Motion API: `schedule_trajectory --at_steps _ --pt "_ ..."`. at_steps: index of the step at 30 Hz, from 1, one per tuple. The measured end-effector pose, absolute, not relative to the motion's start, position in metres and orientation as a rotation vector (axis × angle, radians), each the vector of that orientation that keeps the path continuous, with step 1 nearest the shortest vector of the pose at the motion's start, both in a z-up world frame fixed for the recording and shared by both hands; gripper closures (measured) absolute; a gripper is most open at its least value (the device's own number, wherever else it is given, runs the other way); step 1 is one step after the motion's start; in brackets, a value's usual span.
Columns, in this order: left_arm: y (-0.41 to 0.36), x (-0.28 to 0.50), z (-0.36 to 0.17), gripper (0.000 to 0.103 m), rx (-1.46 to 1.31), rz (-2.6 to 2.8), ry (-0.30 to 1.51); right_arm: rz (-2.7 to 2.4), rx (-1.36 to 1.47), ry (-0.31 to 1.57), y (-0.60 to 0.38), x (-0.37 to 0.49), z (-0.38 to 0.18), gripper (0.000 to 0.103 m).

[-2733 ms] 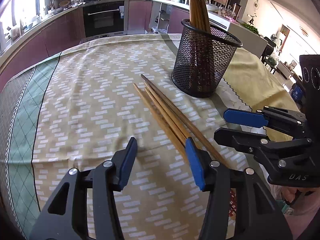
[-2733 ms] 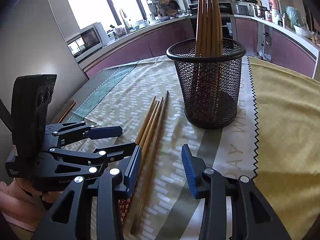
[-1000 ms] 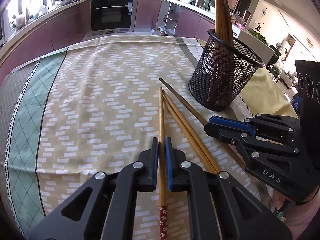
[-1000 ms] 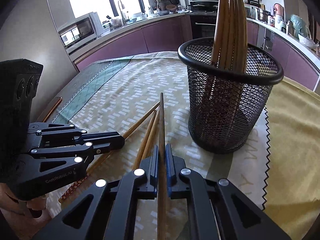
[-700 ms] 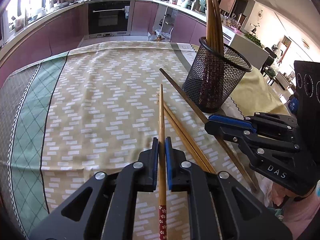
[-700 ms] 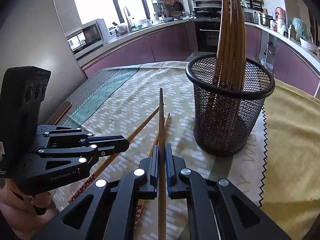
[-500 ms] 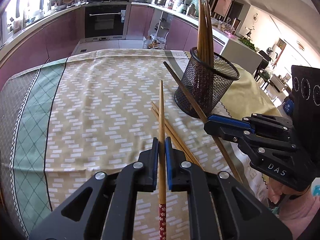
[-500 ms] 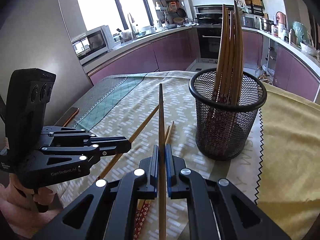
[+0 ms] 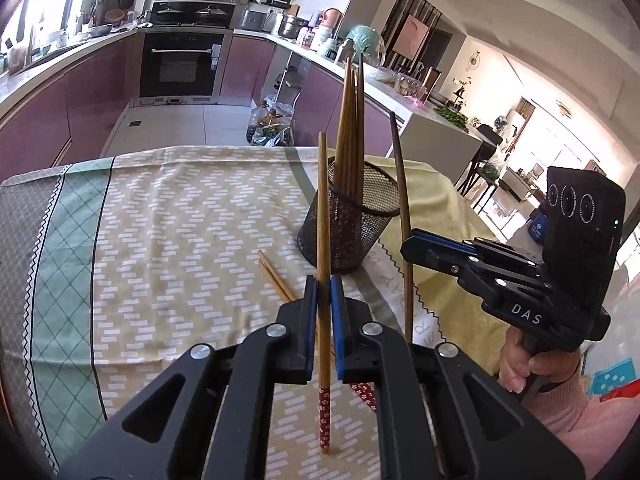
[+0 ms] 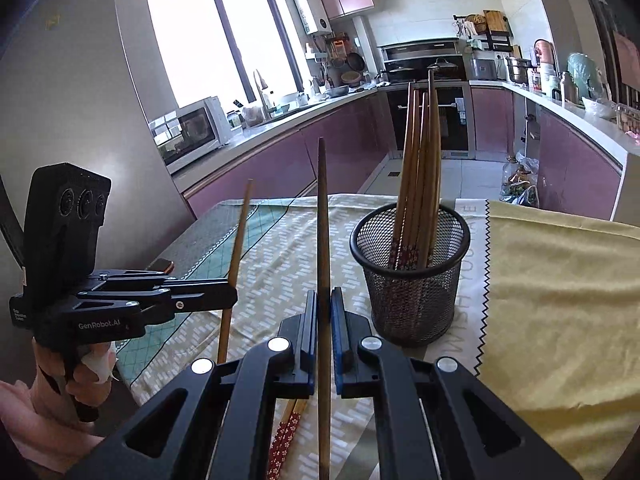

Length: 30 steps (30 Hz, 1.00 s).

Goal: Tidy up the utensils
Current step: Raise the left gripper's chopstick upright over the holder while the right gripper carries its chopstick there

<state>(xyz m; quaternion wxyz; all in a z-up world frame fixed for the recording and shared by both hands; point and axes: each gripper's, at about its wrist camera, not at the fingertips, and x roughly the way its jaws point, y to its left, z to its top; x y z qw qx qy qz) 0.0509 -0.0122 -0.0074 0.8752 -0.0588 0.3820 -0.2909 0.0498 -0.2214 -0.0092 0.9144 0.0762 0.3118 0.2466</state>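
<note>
Slim wooden chopstick (image 9: 323,216) (round) per gripper

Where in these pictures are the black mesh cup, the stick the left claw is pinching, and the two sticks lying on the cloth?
mesh cup (image 10: 412,300): right wrist view, front wall.
left gripper's chopstick (image 9: 323,216): left wrist view, bare wooden shaft above the pads.
chopsticks on the tablecloth (image 9: 276,278): left wrist view, middle of the visible pair.

The 2 loose chopsticks (image 9: 276,278) run under the left tongs (image 9: 324,292), their middles hidden.

Chopstick-crowded mesh holder (image 10: 412,280) ahead
</note>
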Motion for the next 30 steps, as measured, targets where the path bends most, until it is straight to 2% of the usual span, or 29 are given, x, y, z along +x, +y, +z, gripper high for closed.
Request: schedule_trajectory --at_steps 19,30 --pt "-0.013 0.058 0.05 0.096 -0.159 -0.659 0.66 0.489 0.189 0.509 -0.249 0.052 0.029 0.097" --pt "-0.029 0.077 0.094 0.095 -0.122 -0.661 0.567 0.446 0.164 0.403 -0.27 0.059 0.072 0.097"
